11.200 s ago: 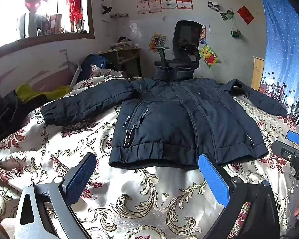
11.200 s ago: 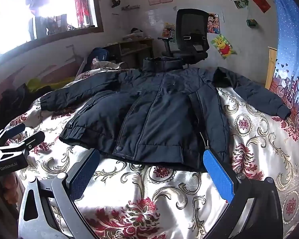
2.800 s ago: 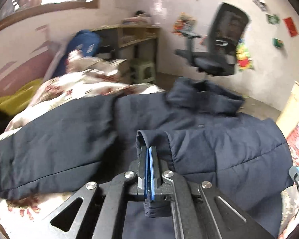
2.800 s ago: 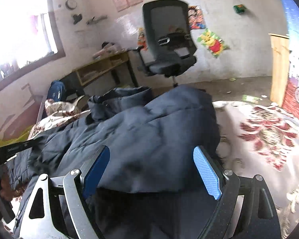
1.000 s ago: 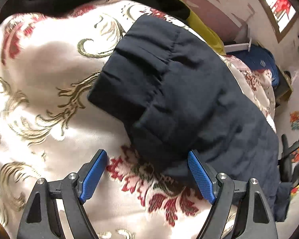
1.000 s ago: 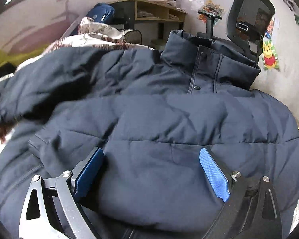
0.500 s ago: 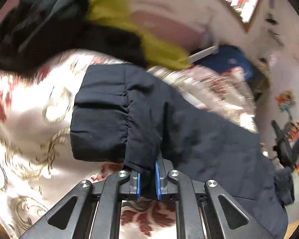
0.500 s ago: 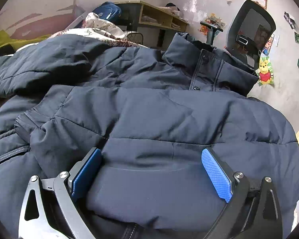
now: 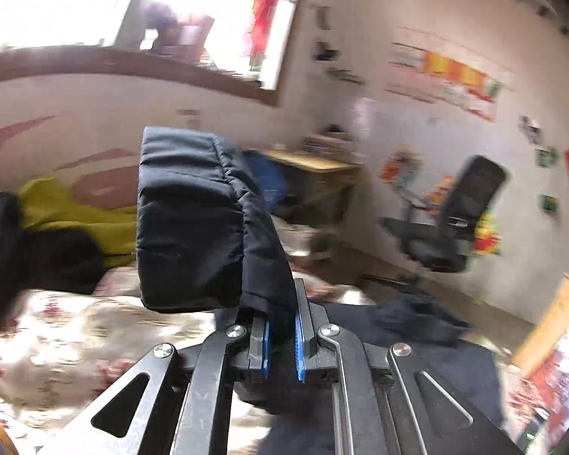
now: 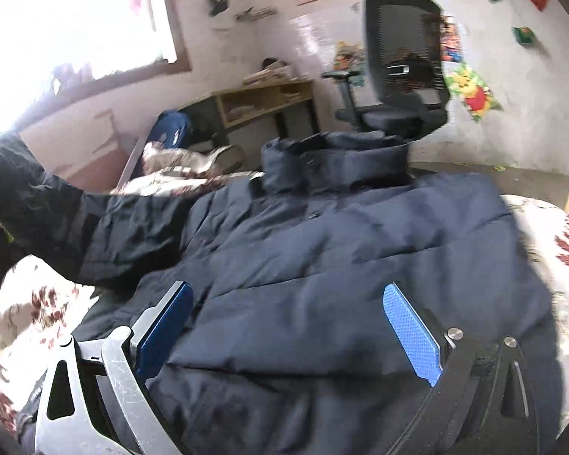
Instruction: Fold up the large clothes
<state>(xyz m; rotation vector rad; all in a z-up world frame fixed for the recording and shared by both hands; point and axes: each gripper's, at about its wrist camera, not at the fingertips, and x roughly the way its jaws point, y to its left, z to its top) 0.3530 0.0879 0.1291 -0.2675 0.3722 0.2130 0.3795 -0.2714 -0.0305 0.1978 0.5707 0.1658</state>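
the left gripper (image 9: 280, 341) is showing black linkage arms with triangular cut-outs, round silver screw heads at the joints, and thin blue pads (image 9: 299, 352) on black fingers. the right gripper (image 10: 288, 326) is wearing textured blue pads (image 10: 411, 335), a scratched silver-grey frame on its left side and a black frame with silver screws on its right.

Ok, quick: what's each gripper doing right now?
Left gripper: shut on the jacket sleeve, cuff lifted off the bed.
Right gripper: open, holding nothing, over the jacket.
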